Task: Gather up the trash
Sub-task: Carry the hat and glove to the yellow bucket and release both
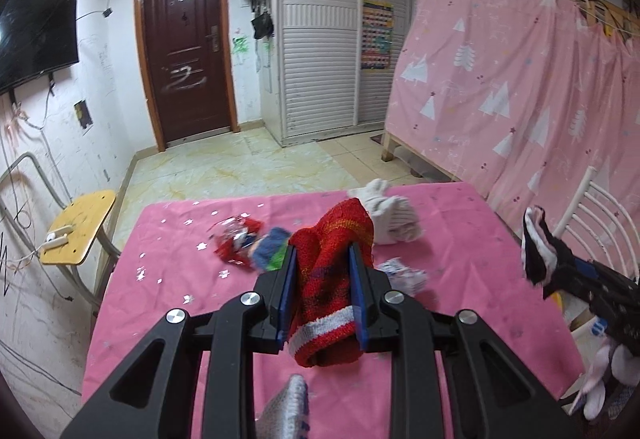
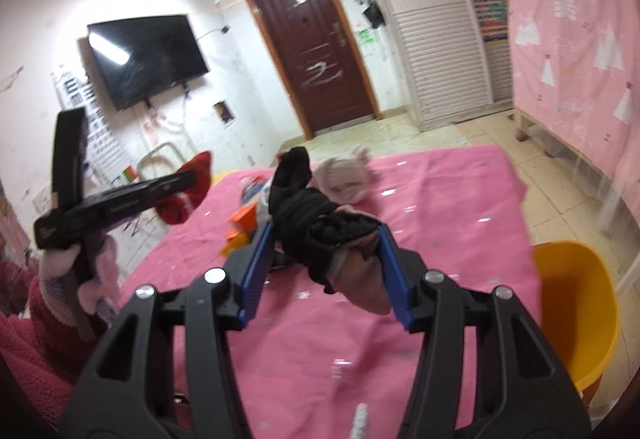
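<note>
Two socks are lifted clear above the pink tabletop (image 1: 168, 239), the red sock (image 1: 332, 271) clamped in the left gripper (image 1: 323, 291) and the black sock (image 2: 316, 235) clamped in the right gripper (image 2: 326, 271), likely for carrying to the yellow bin (image 2: 576, 311) just beside the tabletop's right edge.

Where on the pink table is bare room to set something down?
The pink tablecloth is bare on its right side, toward the yellow bin, and along the near edge. The middle is crowded: red wrapper, white sock, small crumpled packet.
</note>
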### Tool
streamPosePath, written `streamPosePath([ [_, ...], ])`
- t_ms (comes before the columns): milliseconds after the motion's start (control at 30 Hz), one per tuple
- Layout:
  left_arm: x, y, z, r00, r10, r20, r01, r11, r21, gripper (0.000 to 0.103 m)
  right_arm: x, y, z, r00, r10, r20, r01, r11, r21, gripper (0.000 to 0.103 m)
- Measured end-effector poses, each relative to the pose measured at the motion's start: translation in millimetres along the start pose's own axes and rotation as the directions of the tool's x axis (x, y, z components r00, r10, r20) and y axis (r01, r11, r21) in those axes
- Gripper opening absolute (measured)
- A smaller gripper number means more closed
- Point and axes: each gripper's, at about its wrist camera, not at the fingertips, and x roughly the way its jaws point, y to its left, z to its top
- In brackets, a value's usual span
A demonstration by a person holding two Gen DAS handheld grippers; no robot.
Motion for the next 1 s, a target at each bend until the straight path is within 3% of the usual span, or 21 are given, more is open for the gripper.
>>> streamPosePath([
  [367,4,-74,16,0.995,-0.1,0.01,0.099,0.992,0.077,0.017,-42,-65,13,0.978,-0.183,0.095,0.177,0.981,0.074,0.051],
  [500,9,-100,19,0.992,-0.13,-0.002,0.129,0.986,0.108,0.017,-50,-84,14,0.959,-0.261,0.107,0.253,0.964,0.088,0.051],
  [767,17,-155,24,0.98,-0.198,-0.026,0.199,0.967,0.156,0.017,-44,-124,7,0.909,-0.407,0.09,0.395,0.91,0.127,0.051],
  [1000,24,-199,28,0.969,-0.242,-0.048,0.247,0.949,0.196,0.017,-36,-161,-8,0.895,-0.442,0.052,0.427,0.886,0.181,0.052],
])
